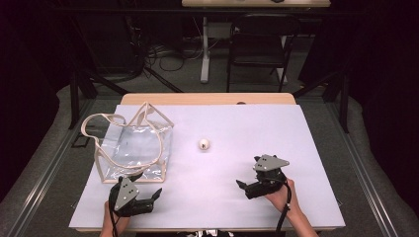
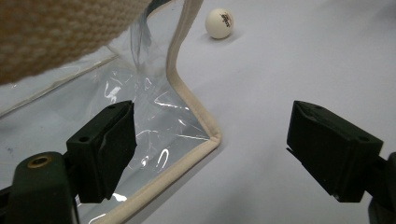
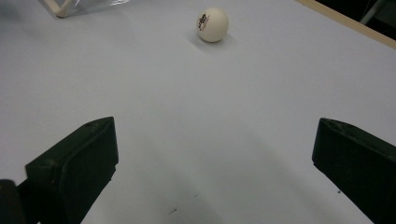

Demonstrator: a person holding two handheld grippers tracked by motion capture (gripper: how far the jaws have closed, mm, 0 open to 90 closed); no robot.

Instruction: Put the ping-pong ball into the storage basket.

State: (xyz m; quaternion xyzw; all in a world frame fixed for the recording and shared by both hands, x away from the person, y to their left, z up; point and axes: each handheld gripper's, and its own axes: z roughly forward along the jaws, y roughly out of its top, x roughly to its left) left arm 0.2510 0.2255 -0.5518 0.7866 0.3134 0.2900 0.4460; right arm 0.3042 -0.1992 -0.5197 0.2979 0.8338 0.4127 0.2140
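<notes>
A white ping-pong ball with dark print lies near the middle of the white table cover. A clear plastic bag with beige trim and straps lies on its side at the left. My left gripper is open at the front left, just below the bag's near corner; the ball lies beyond. My right gripper is open at the front right, low over the cover, aimed toward the ball. Nothing sits between either pair of jaws.
The wooden table edge shows past the cover's far side. Beyond it stand a black chair and a second table's leg, with cables on the floor. A beige strap hangs close to the left gripper's camera.
</notes>
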